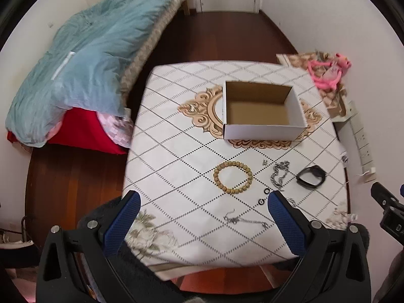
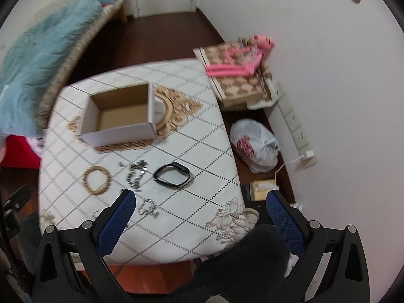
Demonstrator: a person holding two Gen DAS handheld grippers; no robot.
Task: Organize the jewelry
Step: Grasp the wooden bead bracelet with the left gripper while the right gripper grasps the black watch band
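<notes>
An empty white cardboard box (image 1: pixel 262 128) (image 2: pixel 121 132) stands open at the far middle of the small table (image 1: pixel 176 136) (image 2: pixel 202 131). In front of it lie a wooden bead bracelet (image 1: pixel 232 177) (image 2: pixel 97 179), a silver chain (image 1: pixel 279 175) (image 2: pixel 136 176), a black wristband (image 1: pixel 311 176) (image 2: pixel 173 174), two small dark rings (image 1: pixel 263 196), a thin silver necklace (image 1: pixel 242 220) and another small silver piece (image 2: pixel 149 208). My left gripper (image 1: pixel 203 198) hangs open above the near table edge, nothing between its fingers. My right gripper (image 2: pixel 200 197) is open too, over the table's near right corner.
A bed with a blue quilt (image 1: pixel 85 58) stands left of the table. At the right wall are a patterned box with a pink toy (image 2: pixel 240 68), a white plastic bag (image 2: pixel 255 145) on the floor and a power strip (image 2: pixel 296 126). Dark wooden floor lies beyond.
</notes>
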